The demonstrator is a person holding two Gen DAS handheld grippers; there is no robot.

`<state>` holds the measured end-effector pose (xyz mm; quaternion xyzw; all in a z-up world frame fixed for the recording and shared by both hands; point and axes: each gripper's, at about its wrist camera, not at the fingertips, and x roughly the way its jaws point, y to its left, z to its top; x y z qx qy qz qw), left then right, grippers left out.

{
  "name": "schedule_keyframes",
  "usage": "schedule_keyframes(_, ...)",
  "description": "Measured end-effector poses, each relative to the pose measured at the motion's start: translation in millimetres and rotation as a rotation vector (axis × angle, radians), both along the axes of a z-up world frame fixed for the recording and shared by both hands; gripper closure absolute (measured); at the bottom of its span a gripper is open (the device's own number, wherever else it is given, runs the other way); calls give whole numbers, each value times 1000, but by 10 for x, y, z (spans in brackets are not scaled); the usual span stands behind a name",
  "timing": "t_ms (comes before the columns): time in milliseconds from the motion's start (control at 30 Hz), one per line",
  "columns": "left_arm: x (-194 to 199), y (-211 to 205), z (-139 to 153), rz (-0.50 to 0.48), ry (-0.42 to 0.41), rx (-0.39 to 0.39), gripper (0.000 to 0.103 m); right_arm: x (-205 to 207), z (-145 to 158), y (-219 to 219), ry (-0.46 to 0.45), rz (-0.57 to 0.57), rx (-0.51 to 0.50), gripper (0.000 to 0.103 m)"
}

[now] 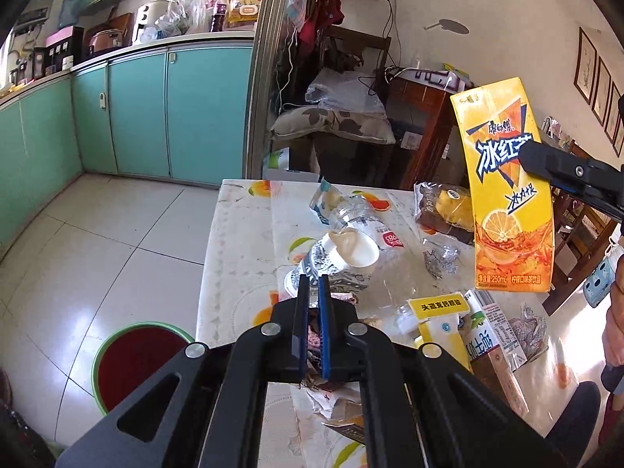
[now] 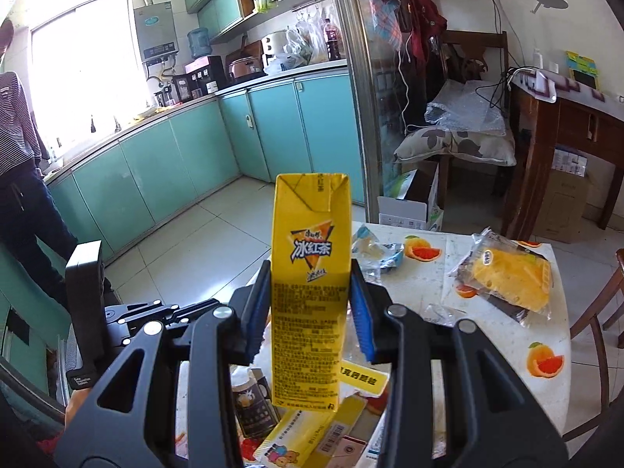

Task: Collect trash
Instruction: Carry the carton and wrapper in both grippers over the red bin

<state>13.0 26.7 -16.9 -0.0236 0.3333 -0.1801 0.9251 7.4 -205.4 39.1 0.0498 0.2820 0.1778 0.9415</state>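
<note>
My right gripper [image 2: 310,273] is shut on a yellow iced-tea carton [image 2: 308,284] and holds it upright above the table; the carton also shows in the left wrist view [image 1: 507,191], with a right finger [image 1: 561,169] across it. My left gripper [image 1: 312,284] is shut with only a narrow slit between the blue pads, low over the table [image 1: 234,257], nothing visibly gripped. Just beyond it lie a paper cup [image 1: 355,247] and a clear plastic bottle [image 1: 351,214].
Litter on the table: a crumpled foil wrapper [image 1: 440,259], a wrapped yellow cake [image 2: 507,277], a yellow box [image 1: 440,319], a milk carton [image 1: 491,347] and a blue-white wrapper [image 2: 370,249]. A red stool [image 1: 136,358] stands left of the table. A person [image 2: 19,179] stands at the counter.
</note>
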Motion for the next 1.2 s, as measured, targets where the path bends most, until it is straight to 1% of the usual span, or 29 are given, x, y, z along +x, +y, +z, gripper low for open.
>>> schedule_keyframes(233,-8,469,6,88,-16,-27,100,114,-125,404,56,81,37,66)
schedule_keyframes(433,44,895,-132,171,22,-58,100,210,-216,765,86,137,37,66)
schedule_keyframes(667,97,1300,-332,260,57,-65,100,383,-372,1190,152,212,37,66)
schedule_keyframes(767,182,1464,-506,317,91,-40,100,513,-505,1382,216,236,52,66)
schedule_keyframes(900,318,1691,-779,380,165,-48,100,732,-730,1584,339,254,127,66)
schedule_keyframes(1033,411,1868,-954,435,206,-36,100,934,-986,1786,442,254,155,65)
schedule_keyframes(1100,446,1922,-994,448,218,-47,100,1017,-1093,1896,476,253,149,65)
schedule_keyframes(1200,507,1963,-1031,459,231,-53,100,1105,-1172,2032,499,257,143,65)
